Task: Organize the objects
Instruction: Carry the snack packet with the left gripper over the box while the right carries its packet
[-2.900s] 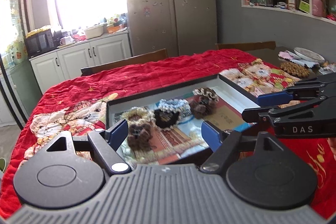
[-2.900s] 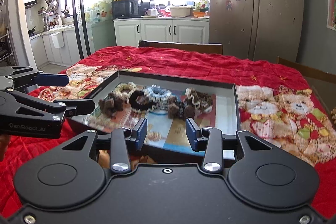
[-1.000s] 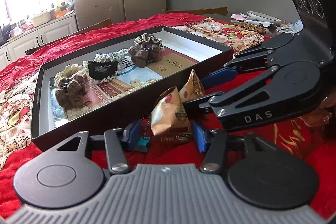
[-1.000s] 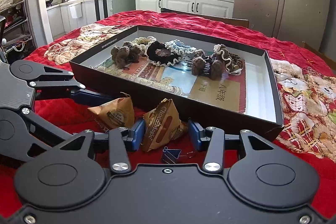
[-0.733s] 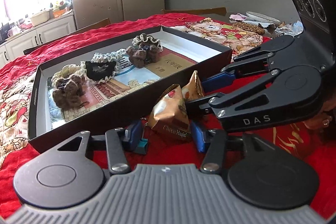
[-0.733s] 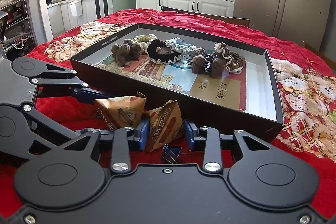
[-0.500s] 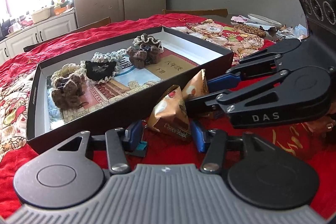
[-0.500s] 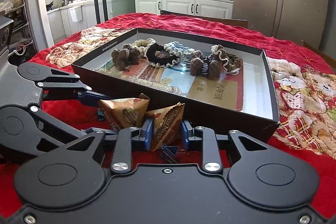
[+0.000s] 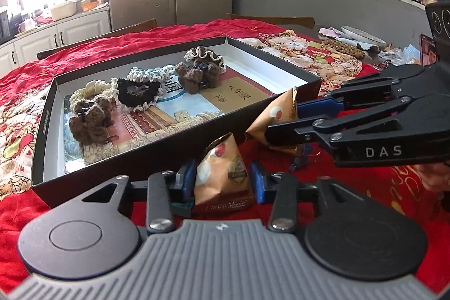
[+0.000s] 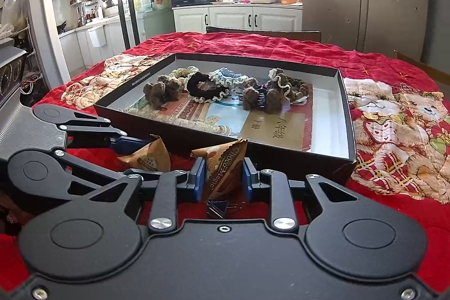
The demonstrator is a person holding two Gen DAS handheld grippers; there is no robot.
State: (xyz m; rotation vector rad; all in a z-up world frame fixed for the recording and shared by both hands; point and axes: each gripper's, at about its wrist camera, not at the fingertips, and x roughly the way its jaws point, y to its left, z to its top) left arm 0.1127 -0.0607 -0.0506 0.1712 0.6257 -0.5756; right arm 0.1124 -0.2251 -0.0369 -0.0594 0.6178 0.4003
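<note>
Both grippers sit low at the near edge of the table, right in front of the long black tray (image 10: 345,114) on the red cloth (image 10: 379,61). The left gripper (image 9: 222,179) is closing its blue pads on one brown triangular snack packet (image 9: 222,173); the pads look like they're touching its sides. The right gripper (image 10: 220,176) has its fingers pinched on the second snack packet (image 10: 225,167), which stands tilted and lifted a bit. A blue binder clip (image 10: 216,208) lies on the cloth just under it. Both packets are just beside the tray's near wall, so barely any room there. Inside, the scrunchies (image 10: 205,86) crowd the far side, leaving the tray's near-right corner free.
</note>
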